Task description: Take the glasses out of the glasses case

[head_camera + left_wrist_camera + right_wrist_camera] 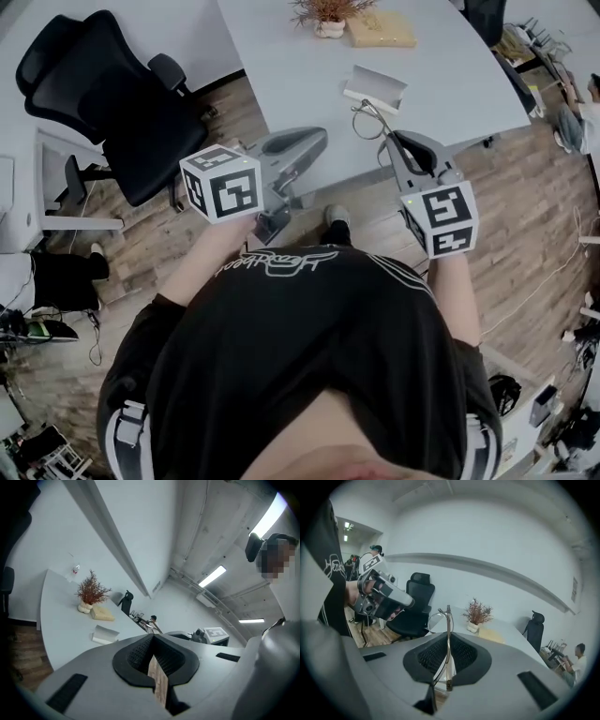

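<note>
Glasses [368,119] are sitting pinched in the right claw [398,142], lifted off the counter [281,66] and poking out just beyond the claw's tips. In the right gripper view that claw [447,637] is clenching a thin metal part of the glasses [448,620], which is standing upright between the pads. One round lens is showing just left of the wire. The rest of the frame is hiding behind the claw, so which part is being gripped is hard to tell.

Ahead of the right claw, apart from the glasses, the case [375,89] is lying on the counter. Its inside is too small to make out.

The left claw [317,139] is hovering beside the right one, over the counter's near edge. In its own view the left claw [153,639] is pressing shut on nothing, with only a sliver of wooden floor [158,686] showing through the slit. Far beyond both claws, a plant [328,14] and a box [380,28] are sitting touching each other, the plant's top cut off by the frame.
</note>
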{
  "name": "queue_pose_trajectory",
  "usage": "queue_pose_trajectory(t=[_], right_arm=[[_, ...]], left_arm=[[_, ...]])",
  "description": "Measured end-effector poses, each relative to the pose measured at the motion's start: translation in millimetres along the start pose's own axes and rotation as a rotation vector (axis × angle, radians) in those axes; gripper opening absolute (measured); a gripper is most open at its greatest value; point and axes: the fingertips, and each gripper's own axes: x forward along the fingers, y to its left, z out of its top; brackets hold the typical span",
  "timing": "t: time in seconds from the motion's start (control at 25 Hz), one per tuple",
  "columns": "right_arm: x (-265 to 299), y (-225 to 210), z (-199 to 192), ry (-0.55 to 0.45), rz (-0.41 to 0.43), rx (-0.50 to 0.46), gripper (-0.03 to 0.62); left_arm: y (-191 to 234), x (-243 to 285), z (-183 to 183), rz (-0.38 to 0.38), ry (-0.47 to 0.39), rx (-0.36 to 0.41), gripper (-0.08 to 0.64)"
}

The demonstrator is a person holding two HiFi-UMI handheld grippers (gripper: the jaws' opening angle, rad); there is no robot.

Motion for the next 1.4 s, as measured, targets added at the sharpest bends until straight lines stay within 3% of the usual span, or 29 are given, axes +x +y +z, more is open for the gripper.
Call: queue_pose_trajectory(t=[0.48,0.64,1.2,1.4], right_arm=[[-87,62,27,-0.22,0.035,0.326,0.02],[-105,74,27,-0.267,0.044,0.411,0.02],[-135,88,5,-0.309,0.033,0.562,0.02],[-135,86,-4,-0.301,0.014,0.57,0.02]], left_arm=[[-64,-52,-22,-0.078,0.039,0.145,0.008],[-70,-57,-32,-0.105,0.045,0.139,0.008],[-90,-55,-58,-0.134,0.068,0.122,0.008],[-92,-50,-65,-0.151,0.082,0.115,0.008]])
